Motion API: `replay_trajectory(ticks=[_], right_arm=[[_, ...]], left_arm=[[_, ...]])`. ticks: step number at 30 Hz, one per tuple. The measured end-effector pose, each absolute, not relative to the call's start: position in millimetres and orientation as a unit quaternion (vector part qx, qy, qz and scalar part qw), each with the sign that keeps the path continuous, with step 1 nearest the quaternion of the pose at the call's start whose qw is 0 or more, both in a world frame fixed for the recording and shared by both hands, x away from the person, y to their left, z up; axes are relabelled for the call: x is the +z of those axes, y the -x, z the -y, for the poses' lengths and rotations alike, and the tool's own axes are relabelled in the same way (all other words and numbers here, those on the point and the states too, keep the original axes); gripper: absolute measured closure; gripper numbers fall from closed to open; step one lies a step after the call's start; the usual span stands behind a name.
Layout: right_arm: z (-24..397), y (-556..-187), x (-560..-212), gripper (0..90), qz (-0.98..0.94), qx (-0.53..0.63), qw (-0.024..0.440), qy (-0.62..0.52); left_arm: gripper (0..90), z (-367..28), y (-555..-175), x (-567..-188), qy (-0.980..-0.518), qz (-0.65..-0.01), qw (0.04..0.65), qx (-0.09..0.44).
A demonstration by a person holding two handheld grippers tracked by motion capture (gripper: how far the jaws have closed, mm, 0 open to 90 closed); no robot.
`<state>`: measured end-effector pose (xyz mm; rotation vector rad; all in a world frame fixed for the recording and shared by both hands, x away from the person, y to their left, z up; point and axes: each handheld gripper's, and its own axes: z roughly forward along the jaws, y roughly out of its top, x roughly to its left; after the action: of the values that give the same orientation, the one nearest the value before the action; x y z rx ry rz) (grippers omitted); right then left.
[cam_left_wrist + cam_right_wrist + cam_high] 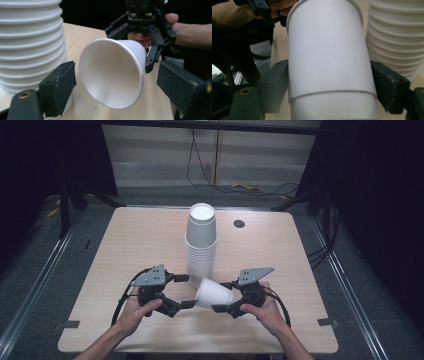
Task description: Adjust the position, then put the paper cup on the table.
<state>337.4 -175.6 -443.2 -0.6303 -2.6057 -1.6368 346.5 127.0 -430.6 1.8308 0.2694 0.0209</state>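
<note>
Right gripper (223, 296) pinching a sideways empty paper cup (214, 293), left gripper (185, 291) spread around its rim, not touching, tall cup stack (201, 241) just behind, bare table (135, 240) toward both side edges.

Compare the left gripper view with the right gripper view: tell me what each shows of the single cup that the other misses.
Left gripper view alone: the cup's open mouth and hollow inside, seen head-on between the left tool's pads, which stand apart from the rim, and the right tool gripping its far end.

Right gripper view alone: the cup's plain outer wall up close, with the right tool's pads pressed on both sides.

Both: the one white cup lying sideways, the ribbed stack of cups beside it, the wooden table.
</note>
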Motion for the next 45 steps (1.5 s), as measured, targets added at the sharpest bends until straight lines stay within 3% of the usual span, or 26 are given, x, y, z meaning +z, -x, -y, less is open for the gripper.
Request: replay_trajectory(ticks=[19, 26, 45], right_arm=[[168.3, -335.6, -445.4, 20.8, 0.797, -0.576, 0.016, 0.183], [165.6, -331.5, -442.7, 21.0, 0.794, -0.583, 0.019, 0.173], [160.8, -324.8, -438.2, 21.0, 0.789, -0.596, 0.028, 0.147]], left_arm=[[15.1, -127.1, -349.9, -436.5, -0.785, -0.136, 0.605, -0.021], [0.0, -124.0, -350.0, -438.9, -0.784, -0.14, 0.605, -0.023], [2.0, -111.8, -345.7, -440.5, -0.786, -0.098, 0.608, -0.054]])
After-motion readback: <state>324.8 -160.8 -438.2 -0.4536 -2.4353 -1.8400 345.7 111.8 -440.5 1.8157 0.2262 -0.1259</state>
